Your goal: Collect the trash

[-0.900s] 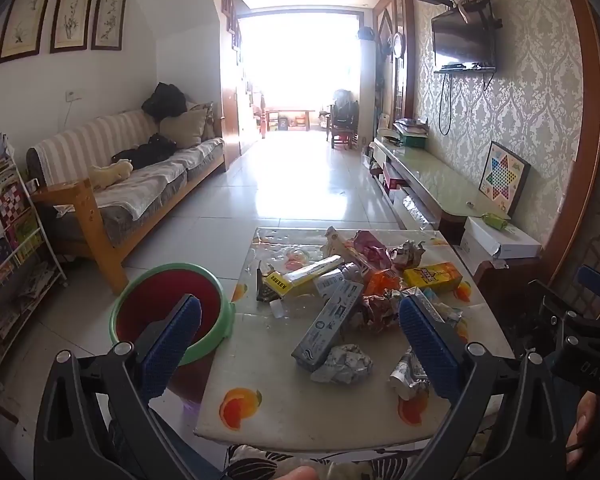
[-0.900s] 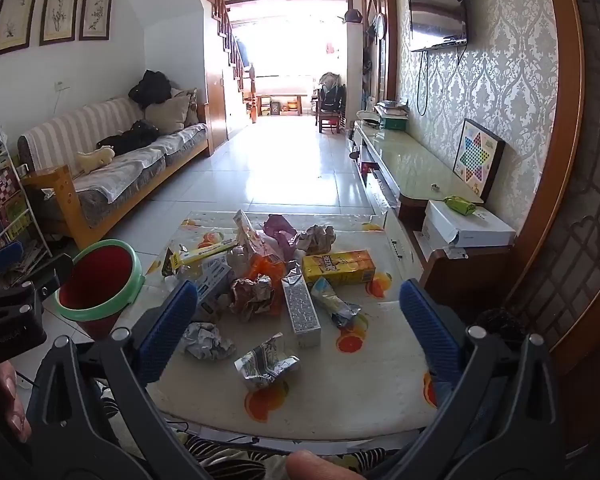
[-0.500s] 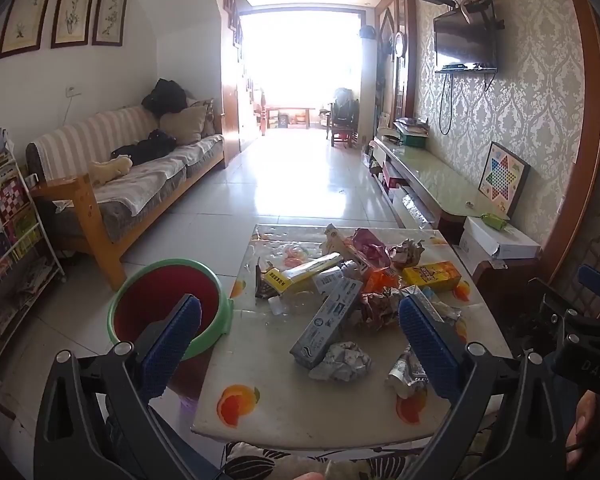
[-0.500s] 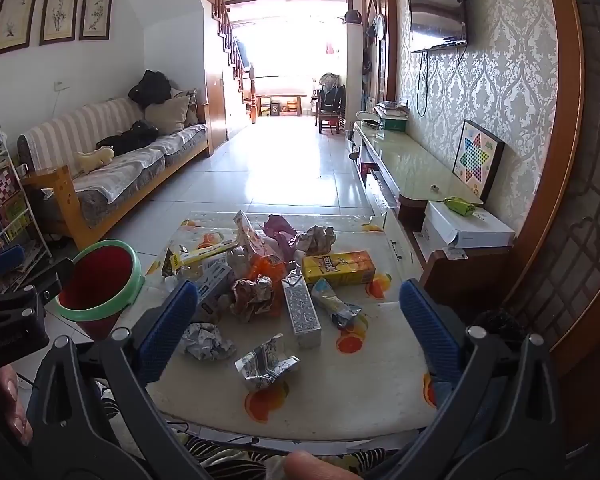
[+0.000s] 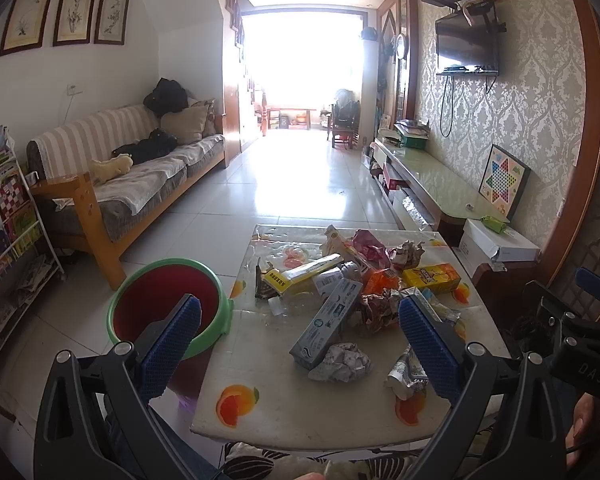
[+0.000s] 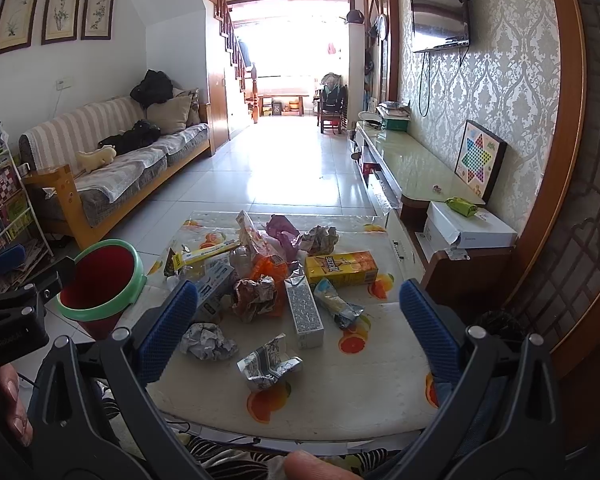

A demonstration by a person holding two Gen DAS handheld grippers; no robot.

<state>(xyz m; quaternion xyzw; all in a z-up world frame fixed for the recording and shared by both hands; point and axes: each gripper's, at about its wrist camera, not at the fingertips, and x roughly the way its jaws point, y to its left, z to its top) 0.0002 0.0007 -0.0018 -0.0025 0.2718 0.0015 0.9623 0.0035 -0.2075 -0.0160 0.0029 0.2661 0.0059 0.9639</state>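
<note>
Littered low table [image 5: 284, 412] beside red bin [image 5: 160, 300] on tiled floor [image 5: 308, 184]

Trash pile [image 5: 352, 288] crowds the table's [image 5: 284, 412] far half; near edge lies open.

the right gripper [image 6: 298, 322] hangs wide open, empty, above the near edge of a low table [image 6: 380, 368] strewn with trash: a yellow carton [image 6: 340, 267], a grey carton [image 6: 305, 309], crumpled foil wrappers [image 6: 269, 363]. a red bucket with a green rim [image 6: 102, 280] stands at the table's left.
</note>
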